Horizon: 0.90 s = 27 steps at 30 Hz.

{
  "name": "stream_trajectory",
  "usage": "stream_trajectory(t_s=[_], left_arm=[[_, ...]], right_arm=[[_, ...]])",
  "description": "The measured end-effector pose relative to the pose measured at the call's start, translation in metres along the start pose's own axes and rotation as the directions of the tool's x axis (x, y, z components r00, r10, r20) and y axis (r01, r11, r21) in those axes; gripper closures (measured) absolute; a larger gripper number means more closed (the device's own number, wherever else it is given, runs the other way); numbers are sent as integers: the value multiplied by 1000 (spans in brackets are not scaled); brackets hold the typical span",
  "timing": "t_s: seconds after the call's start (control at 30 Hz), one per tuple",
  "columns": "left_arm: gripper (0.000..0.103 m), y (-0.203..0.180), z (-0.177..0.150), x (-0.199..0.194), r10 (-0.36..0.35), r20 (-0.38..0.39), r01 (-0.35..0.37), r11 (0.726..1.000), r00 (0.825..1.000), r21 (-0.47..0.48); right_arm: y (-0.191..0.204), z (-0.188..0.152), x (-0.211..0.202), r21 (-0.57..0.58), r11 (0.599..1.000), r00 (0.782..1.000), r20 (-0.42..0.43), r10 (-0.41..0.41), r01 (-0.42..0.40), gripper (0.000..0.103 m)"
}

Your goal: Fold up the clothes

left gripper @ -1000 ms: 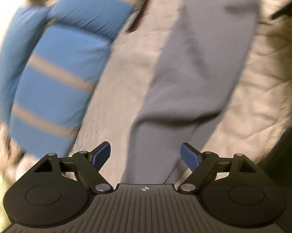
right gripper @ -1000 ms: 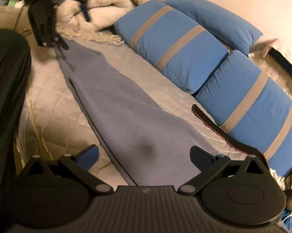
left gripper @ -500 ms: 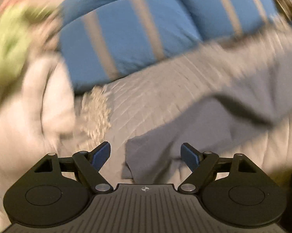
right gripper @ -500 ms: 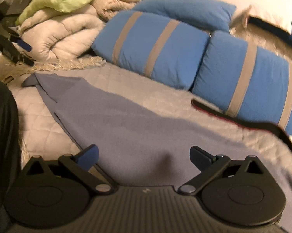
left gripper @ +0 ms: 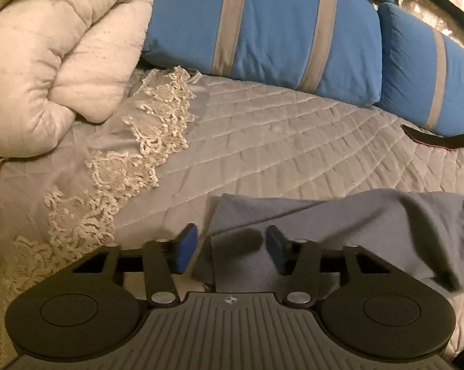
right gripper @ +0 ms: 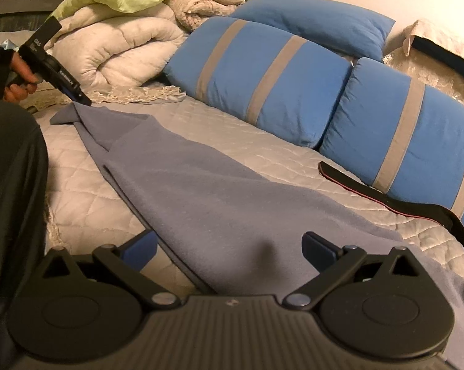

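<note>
Dim warm indoor light, yellowish cast; strong fisheye bending at edges; soft shadows, slight blur.

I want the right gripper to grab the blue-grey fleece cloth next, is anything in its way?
Nothing visible. The right gripper hangs open directly over the blue-grey fleece cloth, with only bare fabric between its fingers.

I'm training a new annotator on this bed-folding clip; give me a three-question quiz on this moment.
1. True or false: the right gripper has clamped the grey-blue garment.
2. What lies between the left gripper fingers? A) lace trim B) a corner of the garment C) black strap
3. What colour are the stripes on the blue pillows?

Key: 1 false, its jaws stand wide apart. 2 B, with the jaws closing on it. 3 grey.
</note>
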<state>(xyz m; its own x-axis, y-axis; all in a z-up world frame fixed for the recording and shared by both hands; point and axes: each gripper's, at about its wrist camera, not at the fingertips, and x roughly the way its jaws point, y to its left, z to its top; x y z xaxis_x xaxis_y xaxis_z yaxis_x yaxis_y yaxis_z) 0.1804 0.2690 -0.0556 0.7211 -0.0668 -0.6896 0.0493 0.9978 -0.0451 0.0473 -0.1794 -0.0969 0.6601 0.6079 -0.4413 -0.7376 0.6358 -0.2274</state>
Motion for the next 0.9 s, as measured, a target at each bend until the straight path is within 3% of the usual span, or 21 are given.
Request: stream_trajectory(t_s=[0.07,0.1,0.33,0.43,0.5,0.53,0.57,0.8,0.9], left_arm=[[97,2,0,1,-11,-7,11,1000,1000,-13],[101,3,0,0,-7,-2,7,1000,1000,-14],[103,5,21,-24,61,89,-63,998,994,21],[98,4,29,-26,88,83,-93,995,993,48],[72,8,31,-20,78,35,-79,997,996,22],[51,11,30,-17,60,11,-60,998,998,-13],[46,16,28,-14,37,-1,-37,998,999,-52],[48,42,17,4,-79,-52,61,956,996,-286],[57,48,15,9,-122,-63,93,931,990,-353]], right_arm=[[-1,0,0,7,1000,1000,-1,0,0,0],[-1,0,0,7,1000,1000,1,0,0,0],[-1,0,-1,3,1000,1000,7,5,-5,0],[-1,0,-2,1,1000,1000,10,2,-2,0],[0,0,-2,-1,1000,1000,13,1,-1,0],[0,0,-2,-2,1000,1000,12,2,-2,0],[1,0,-2,-4,1000,1000,13,3,-3,0],[2,0,-3,-16,1000,1000,17,5,-4,0],[2,1,-3,-10,1000,1000,16,5,-4,0]])
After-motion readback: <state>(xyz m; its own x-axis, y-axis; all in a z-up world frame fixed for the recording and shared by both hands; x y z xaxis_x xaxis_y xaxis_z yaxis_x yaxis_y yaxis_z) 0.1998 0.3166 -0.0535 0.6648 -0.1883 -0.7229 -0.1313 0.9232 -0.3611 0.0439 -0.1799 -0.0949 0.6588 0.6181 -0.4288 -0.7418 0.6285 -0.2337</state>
